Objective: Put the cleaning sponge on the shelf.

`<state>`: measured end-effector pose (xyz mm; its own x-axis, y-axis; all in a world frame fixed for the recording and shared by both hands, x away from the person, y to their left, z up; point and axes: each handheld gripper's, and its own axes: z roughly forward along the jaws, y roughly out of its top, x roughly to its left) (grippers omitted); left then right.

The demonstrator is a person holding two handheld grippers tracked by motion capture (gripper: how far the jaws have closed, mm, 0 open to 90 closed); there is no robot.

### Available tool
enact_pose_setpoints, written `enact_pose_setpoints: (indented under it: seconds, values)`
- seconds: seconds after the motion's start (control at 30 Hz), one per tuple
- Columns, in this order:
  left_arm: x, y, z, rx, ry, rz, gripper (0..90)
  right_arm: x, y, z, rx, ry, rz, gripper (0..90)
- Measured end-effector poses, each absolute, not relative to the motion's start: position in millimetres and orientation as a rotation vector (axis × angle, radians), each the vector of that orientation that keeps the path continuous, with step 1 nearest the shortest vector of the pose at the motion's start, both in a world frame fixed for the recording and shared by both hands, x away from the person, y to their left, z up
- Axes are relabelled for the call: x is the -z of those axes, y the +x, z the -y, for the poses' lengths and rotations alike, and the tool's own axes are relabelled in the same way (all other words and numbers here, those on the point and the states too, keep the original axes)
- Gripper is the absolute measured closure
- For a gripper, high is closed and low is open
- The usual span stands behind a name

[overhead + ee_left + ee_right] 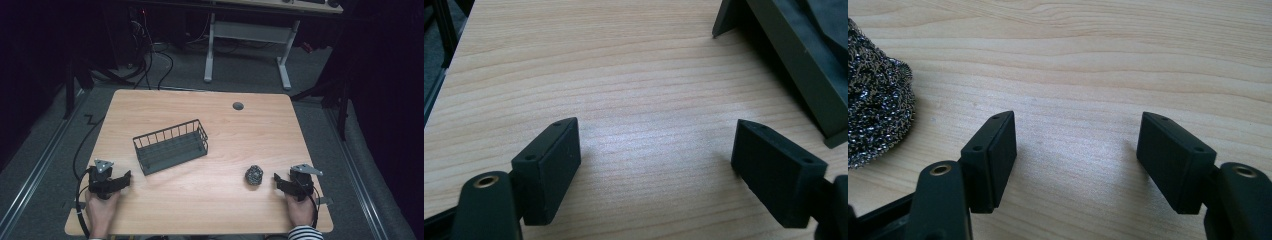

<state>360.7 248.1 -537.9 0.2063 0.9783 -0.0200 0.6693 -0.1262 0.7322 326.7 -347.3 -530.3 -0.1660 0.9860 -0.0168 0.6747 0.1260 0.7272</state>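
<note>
The wire basket (171, 147) is seen whole from the high view, left of centre on the tabletop (225, 200). The steel scourer (254, 175) is found just left of the right tongs (278, 181), its mesh resolved in the right gripper view (875, 95). Both tongs, the left tongs (125, 177) included, are held low at the near edge, jaws apart and empty.

You've got a dark grey wire basket (171, 146), a shiny silver-black steel wool scrubber (254, 175), and matte black grippers on your pale wood-grain tabletop (200, 200).

A pale wooden table (200, 210) has a round grey grommet (238, 106) near its far edge. Beyond it, on grey carpet, stands a white-legged desk (247, 32) with black cables (155, 60) trailing beside.
</note>
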Motion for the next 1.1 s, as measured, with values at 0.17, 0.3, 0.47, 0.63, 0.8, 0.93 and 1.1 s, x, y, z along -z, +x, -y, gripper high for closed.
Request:
enact_pose_setpoints:
  seconds: [0.17, 0.3, 0.47, 0.63, 0.8, 0.93, 1.1]
  values:
    - [538.0, 360.8, -247.7, -0.645, 1.866, -1.531, 19.8, 530.3, 326.7, 347.2, -0.806, 1.597, -1.904, 32.4]
    - [538.1, 361.1, -247.4, -0.644, 1.87, -1.529, 18.7, 530.3, 326.7, 347.1, -0.806, 1.597, -1.904, 32.4]
    - [537.9, 360.7, -247.1, -0.642, 1.88, -1.515, 19.9, 530.3, 326.7, 347.0, -0.806, 1.597, -1.904, 32.4]
    - [537.7, 360.6, -247.2, -0.641, 1.873, -1.516, 21.4, 530.3, 326.7, 347.0, -0.806, 1.595, -1.906, 32.4]
    - [537.5, 360.2, -246.7, -0.635, 1.873, -1.502, 23.4, 530.2, 326.6, 346.9, -0.804, 1.596, -1.907, 32.4]
    - [536.4, 359.0, -244.4, -0.624, 1.888, -1.451, 24.3, 530.2, 326.6, 346.9, -0.804, 1.595, -1.908, 32.4]
    - [533.9, 358.0, -239.6, -0.616, 1.896, -1.388, 25.2, 530.1, 326.5, 346.8, -0.804, 1.597, -1.907, 32.4]
